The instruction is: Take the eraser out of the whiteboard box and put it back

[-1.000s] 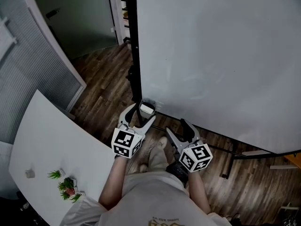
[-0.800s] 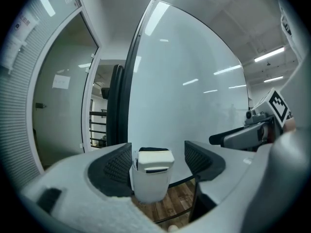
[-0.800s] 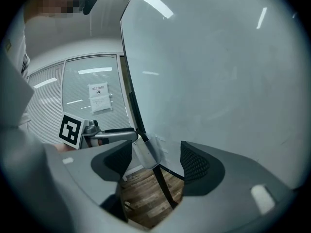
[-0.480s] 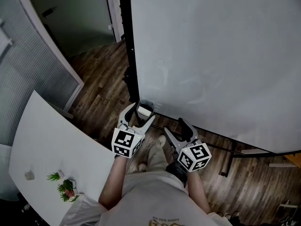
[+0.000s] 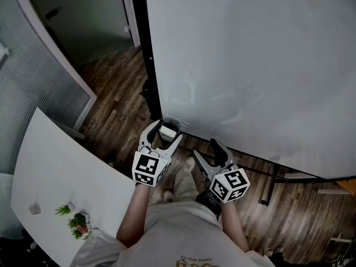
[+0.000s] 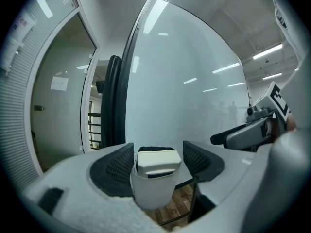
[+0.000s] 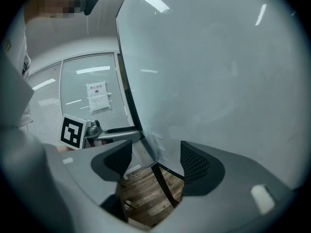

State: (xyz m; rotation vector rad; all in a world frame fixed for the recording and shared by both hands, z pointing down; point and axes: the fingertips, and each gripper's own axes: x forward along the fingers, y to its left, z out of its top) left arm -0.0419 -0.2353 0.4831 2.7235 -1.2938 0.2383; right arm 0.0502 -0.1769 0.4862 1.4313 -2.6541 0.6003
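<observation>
Left gripper [image 5: 166, 131]: I hold it nearly level at the lower corner of the whiteboard [image 5: 250, 65]. Its jaws are spread either side of the eraser [image 6: 158, 160], pads not pressing.
Right gripper [image 5: 204, 148]: just alongside, jaws apart, nothing between them.
Around: wooden floor [image 5: 119, 102] below; white table [image 5: 55, 171] at my left, with a small plant [image 5: 75, 218].
Eraser: pale block with a dark felt back. It stands in the translucent whiteboard box [image 6: 150, 193], its top poking out.

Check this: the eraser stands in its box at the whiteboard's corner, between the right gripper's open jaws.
No. The left gripper view shows the eraser in its box between the open jaws of the left gripper; the right gripper is empty.
</observation>
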